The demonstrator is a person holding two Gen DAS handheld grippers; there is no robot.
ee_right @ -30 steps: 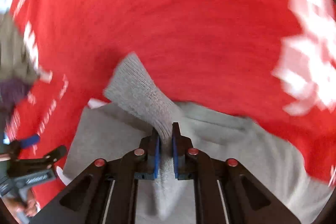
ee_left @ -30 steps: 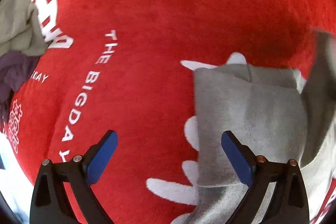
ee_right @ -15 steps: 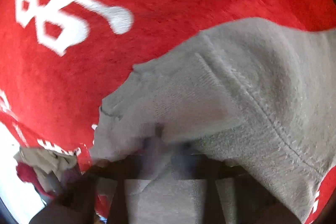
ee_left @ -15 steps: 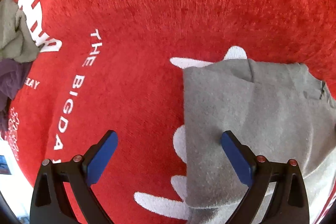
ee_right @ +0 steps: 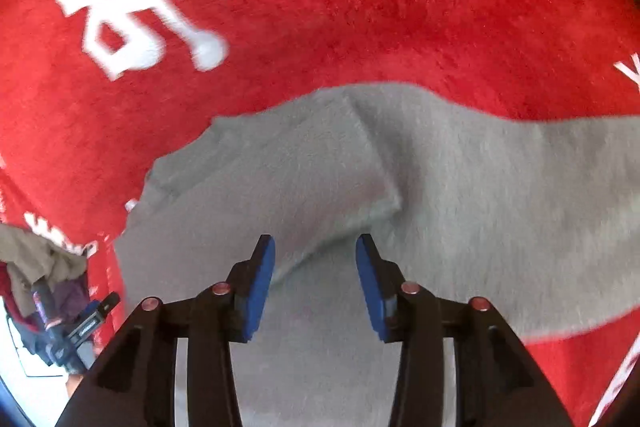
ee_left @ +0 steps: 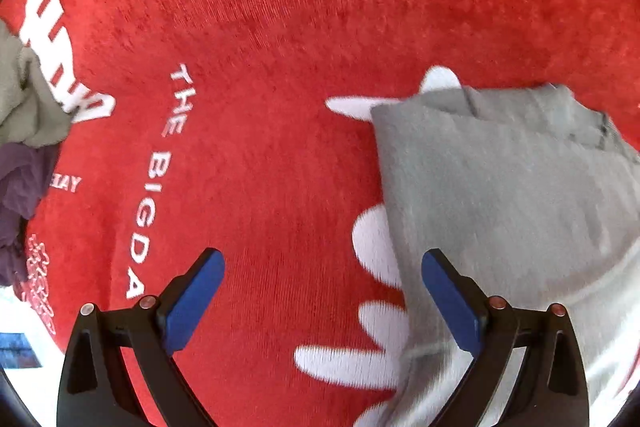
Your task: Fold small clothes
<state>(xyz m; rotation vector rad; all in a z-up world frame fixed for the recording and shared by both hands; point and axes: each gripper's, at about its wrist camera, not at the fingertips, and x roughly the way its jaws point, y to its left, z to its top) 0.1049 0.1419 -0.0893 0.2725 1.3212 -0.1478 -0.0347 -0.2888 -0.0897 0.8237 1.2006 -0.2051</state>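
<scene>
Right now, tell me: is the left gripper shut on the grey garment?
No. The left gripper stands wide open, only red cloth between its pads, the grey garment lying beside it.

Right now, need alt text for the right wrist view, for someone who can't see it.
The right gripper hovers over a partly folded grey garment, its blue-padded jaws opening with nothing pinched between them. The garment lies on a red cloth with white print; a heap of other clothes sits at the left edge.

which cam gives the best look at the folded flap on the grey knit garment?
Right wrist. The grey knit garment fills its centre, and the folded flap's diagonal edge runs just above the opening right gripper, nothing between the pads. The left wrist view shows only the garment's left part.
</scene>
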